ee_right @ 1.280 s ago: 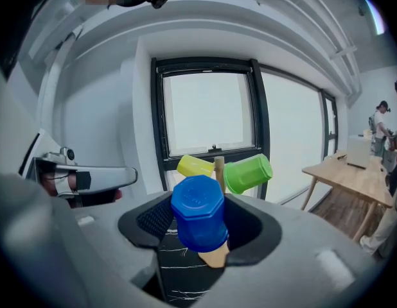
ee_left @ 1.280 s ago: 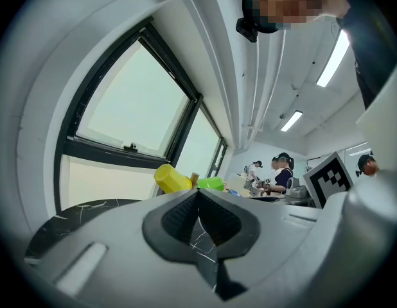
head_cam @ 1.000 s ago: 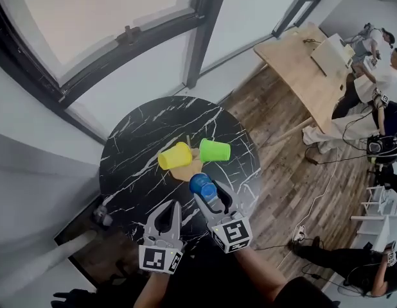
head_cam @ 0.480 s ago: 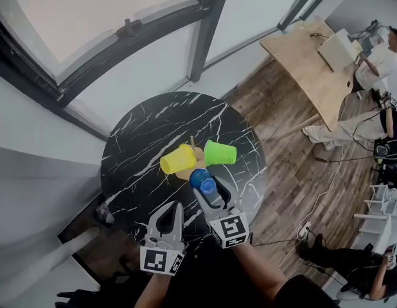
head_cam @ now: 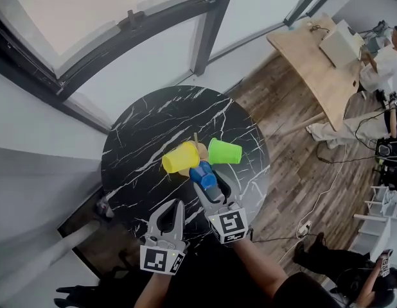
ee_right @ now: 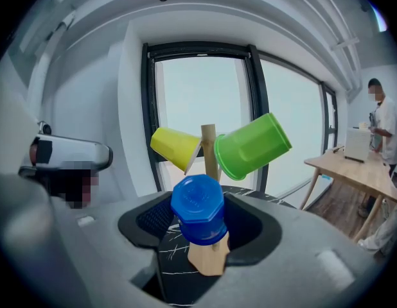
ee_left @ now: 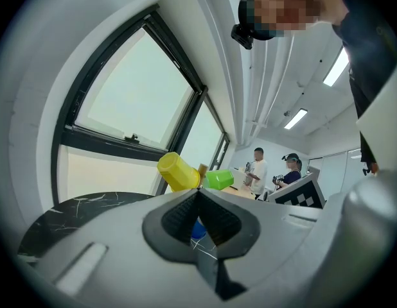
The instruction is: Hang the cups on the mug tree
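Note:
A wooden mug tree stands on the round black marble table. A yellow cup hangs on its left and a green cup on its right. My right gripper is shut on a blue cup, held close against the tree just below the other two. In the right gripper view the blue cup fills the jaws of the right gripper, with a wooden peg showing under it. My left gripper is shut and empty over the table's near edge, short of the tree.
A wooden desk stands at the right on the plank floor, with people beside it. Cables run across the floor. Window frames rise behind the table.
My right gripper has carried the blue cup down and in toward the tree, from just in front of it to tight against it under the other cups. The left gripper has stayed put.

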